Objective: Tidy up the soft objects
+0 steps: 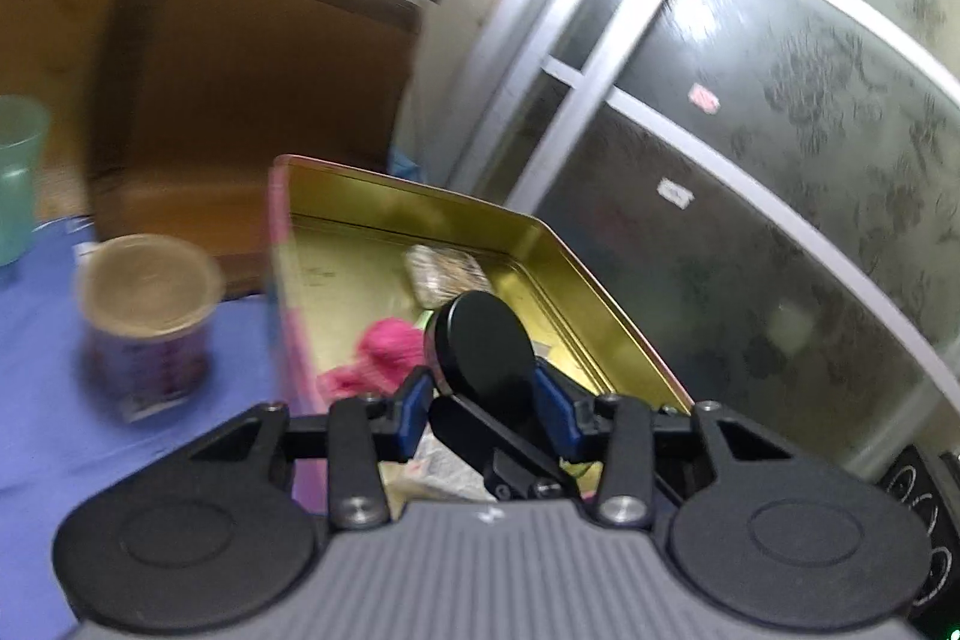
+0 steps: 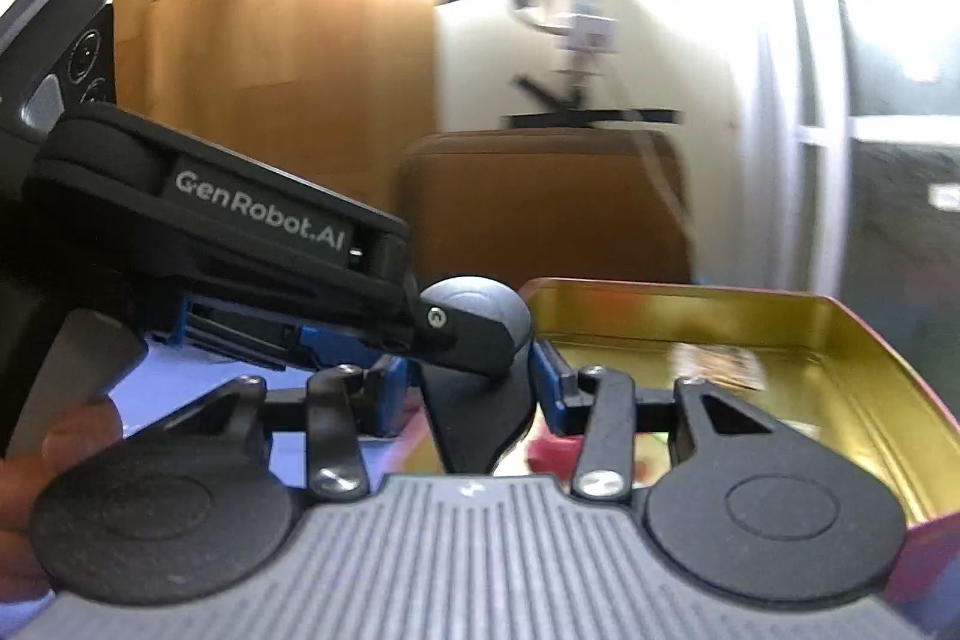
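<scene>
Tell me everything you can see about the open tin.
The tin is a shallow rectangular metal box, shiny gold inside with a pink outer wall, lid off. It sits on a blue cloth. Inside lie a pink fuzzy item and a patterned bundle; paper shows near its front edge.

The tin [image 1: 558, 244] is gold inside with a pink outer wall; a hot-pink soft object [image 1: 384, 349] lies in it; the tablecloth [image 1: 36, 376] is blue-violet; the cup [image 1: 147, 322] is purple-printed; the tumbler [image 1: 18, 172] is translucent teal; the chair [image 1: 252, 100] is brown.
</scene>
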Available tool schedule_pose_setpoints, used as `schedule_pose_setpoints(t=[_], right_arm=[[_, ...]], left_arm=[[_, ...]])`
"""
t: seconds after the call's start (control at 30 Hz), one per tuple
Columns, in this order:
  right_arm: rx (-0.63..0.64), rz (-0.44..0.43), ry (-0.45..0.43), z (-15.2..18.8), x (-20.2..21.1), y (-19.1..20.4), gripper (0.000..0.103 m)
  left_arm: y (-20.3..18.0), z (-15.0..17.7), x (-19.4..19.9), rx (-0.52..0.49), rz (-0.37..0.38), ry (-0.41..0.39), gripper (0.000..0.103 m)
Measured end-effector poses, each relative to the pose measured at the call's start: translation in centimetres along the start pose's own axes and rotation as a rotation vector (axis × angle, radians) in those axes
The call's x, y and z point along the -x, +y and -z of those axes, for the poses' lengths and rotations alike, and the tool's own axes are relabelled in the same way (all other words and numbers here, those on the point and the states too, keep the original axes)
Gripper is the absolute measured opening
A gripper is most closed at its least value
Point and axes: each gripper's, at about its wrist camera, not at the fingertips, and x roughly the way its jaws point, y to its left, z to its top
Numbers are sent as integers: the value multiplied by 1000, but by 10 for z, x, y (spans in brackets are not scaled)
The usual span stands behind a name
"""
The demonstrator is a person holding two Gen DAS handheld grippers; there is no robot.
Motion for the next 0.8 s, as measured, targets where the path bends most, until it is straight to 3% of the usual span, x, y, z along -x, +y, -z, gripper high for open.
schedule_pose_setpoints(t=[0.23, 0.3, 0.37, 0.47, 0.53, 0.63, 0.7, 0.8], right_arm=[[-62, 105, 1, 5, -10, -56, 47], [-65, 129, 4, 5, -22, -66, 48], [-50, 168, 32, 4, -36, -72, 48], [-113, 203, 24, 5, -31, -88, 49], [-174, 177, -6, 6, -15, -88, 49], [-172, 54, -33, 2, 0, -61, 47], [-124, -54, -12, 3, 0, -27, 47], [-75, -201, 77, 10, -20, 26, 47]], left_arm=[[-34, -15, -66, -80, -54, 49, 41], [-39, -19, -77, -95, -109, 37, 53], [-38, -23, -78, -86, -138, 22, 53], [-29, -25, -57, -54, -114, -19, 53], [-19, -22, -29, -51, -115, -73, 56], [6, -10, 20, -47, -170, -134, 58], [27, 1, 53, -48, -252, -167, 58], [61, 23, 100, -49, -431, -203, 58]])
